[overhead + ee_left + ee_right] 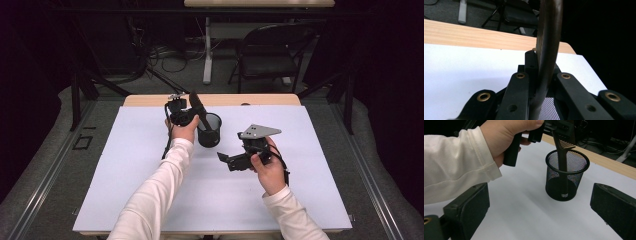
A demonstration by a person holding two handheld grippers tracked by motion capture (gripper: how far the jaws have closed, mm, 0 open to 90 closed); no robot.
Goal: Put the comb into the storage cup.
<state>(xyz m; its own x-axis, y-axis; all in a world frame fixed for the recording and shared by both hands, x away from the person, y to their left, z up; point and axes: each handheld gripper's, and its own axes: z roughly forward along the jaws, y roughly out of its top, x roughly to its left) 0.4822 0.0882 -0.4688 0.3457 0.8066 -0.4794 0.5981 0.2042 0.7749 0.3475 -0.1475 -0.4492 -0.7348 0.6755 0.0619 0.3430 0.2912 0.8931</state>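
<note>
While left gripper clamps dark comb standing in mesh pen cup, right gripper gapes empty nearby over white worktop.

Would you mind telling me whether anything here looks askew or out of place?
Nothing stands out. The mesh cup stands upright on the white mat, and the left gripper holds the comb with its handle down in the cup.

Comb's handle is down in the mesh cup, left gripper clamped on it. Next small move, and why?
Probably open the left gripper and let go. The comb stands with its handle end already at the bottom of the black mesh cup, leaning on the rim, so it has nowhere lower to go. The right gripper waits open, apart from the cup.
</note>
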